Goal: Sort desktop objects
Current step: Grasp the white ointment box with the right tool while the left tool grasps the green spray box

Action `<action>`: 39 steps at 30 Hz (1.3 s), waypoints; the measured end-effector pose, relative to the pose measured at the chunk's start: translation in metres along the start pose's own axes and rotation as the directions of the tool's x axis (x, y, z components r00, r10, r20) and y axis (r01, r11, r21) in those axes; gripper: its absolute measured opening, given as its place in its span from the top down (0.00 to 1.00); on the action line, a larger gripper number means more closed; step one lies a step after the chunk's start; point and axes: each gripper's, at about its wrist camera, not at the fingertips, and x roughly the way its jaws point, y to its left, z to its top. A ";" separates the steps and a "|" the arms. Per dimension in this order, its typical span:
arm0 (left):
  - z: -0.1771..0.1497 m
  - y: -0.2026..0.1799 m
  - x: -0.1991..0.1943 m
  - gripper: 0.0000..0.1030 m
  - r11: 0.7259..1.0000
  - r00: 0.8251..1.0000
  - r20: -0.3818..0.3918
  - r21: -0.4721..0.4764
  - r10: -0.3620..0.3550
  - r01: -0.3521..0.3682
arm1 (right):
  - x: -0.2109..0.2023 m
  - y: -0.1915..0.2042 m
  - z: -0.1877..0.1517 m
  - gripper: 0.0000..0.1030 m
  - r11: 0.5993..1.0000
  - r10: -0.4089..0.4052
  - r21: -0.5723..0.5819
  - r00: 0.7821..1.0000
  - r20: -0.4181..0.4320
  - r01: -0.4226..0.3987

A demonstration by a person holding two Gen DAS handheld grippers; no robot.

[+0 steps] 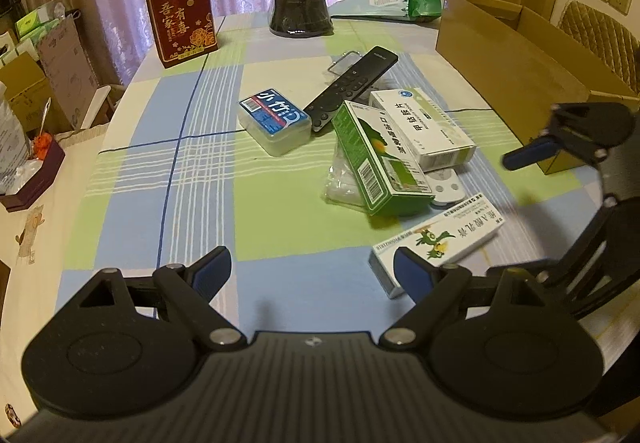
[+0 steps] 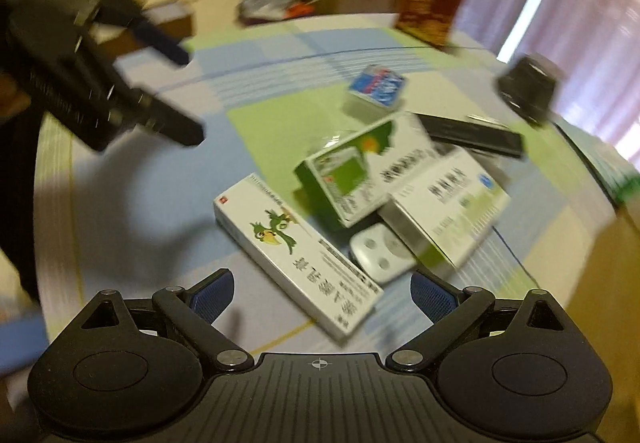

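Clutter lay in a loose heap ahead of both grippers on the table (image 1: 200,203), which wore a blue, green and white checked cloth. The left gripper (image 1: 312,275) hovered above the cloth with its 2 blue-padded fingers spread wide and nothing between them. Just ahead of its right finger lay a long white medicine box printed with a green bird (image 1: 440,243). Farther ahead and to the right, a green and white carton (image 1: 380,159) leaned on a crumpled clear plastic bag (image 1: 340,183), and a white box with a pale green end (image 1: 424,123) rested against the carton's far side. A small white remote with round buttons (image 1: 446,187) peeked out from under those 2. Beyond them a slim black remote control (image 1: 352,87) lay slantwise, and to its left sat a clear plastic case with a blue label (image 1: 274,121). At the far edge stood a tall red gift box (image 1: 182,17) and a dark domed container (image 1: 301,9). An open brown cardboard box (image 1: 520,71) sat far right.

The right gripper (image 2: 320,291) was likewise released and empty, poised over the near end of the bird box (image 2: 296,251), with the white remote (image 2: 380,251) just ahead of its right finger. That view was blurred.
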 end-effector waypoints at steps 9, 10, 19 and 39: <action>0.004 0.010 0.014 0.17 1.000 1.000 -0.006 -0.021 -0.008 0.008 | 0.030 0.001 0.003 0.27 0.983 0.061 -0.167 0.995 -0.084 -0.075; 0.004 0.010 0.015 0.17 1.000 1.000 -0.008 -0.019 -0.007 0.007 | 0.031 0.000 0.002 0.39 0.983 0.063 -0.166 0.994 -0.092 -0.078; -0.001 0.003 0.022 0.17 1.000 0.999 -0.023 -0.011 -0.022 0.021 | 0.015 -0.009 -0.016 0.56 0.998 0.053 0.031 0.990 -0.134 -0.049; 0.048 -0.052 0.071 0.17 0.992 0.998 0.012 0.111 -0.062 0.060 | -0.013 -0.010 -0.065 0.60 0.934 -0.031 0.349 0.990 -0.138 0.078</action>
